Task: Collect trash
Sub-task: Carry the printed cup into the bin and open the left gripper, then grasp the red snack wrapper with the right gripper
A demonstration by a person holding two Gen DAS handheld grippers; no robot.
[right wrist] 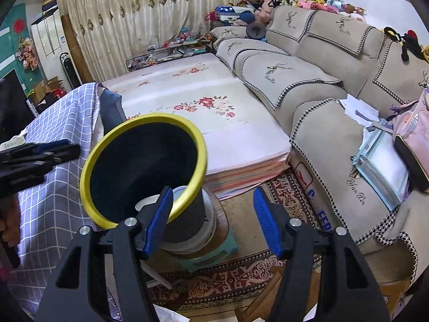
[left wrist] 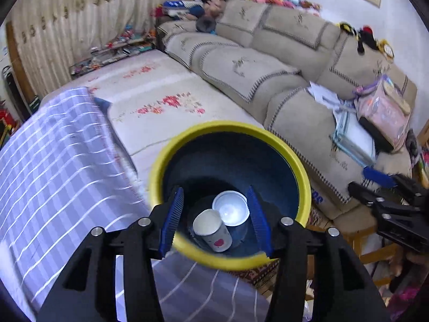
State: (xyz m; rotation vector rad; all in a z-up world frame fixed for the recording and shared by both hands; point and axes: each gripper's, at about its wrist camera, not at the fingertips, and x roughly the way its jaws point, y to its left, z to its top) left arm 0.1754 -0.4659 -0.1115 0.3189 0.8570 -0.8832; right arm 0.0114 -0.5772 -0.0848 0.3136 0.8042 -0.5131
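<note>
Left wrist view: the left gripper [left wrist: 214,218] hangs over the bin [left wrist: 300,158], tilted steeply down, its jaws apart with nothing between the pads. Two cups lie at the bottom of the bin: one cup [left wrist: 213,230] on its side with a pink mark, and a second cup [left wrist: 230,208] just beyond it, mouth up. The trash is thus in the bin. Risk: the near rim sits close under the jaws, so a careless pull back could catch the rim and tip the bin, which stands on a narrow base. The right gripper [left wrist: 388,196] shows at the far right edge, apart from the bin.

Right wrist view: the right gripper [right wrist: 214,214] points down and forward past the bin's right side, jaws apart and empty. Its left pad [right wrist: 159,218] overlaps the yellow rim in the picture; whether it touches I cannot tell. The bin stands on a round stool [right wrist: 214,230], beside the checked cloth [right wrist: 53,187] on the left. A nudge from that pad could shove the bin off the stool. The left gripper [right wrist: 34,155] reaches in from the left, near the rim.
</note>
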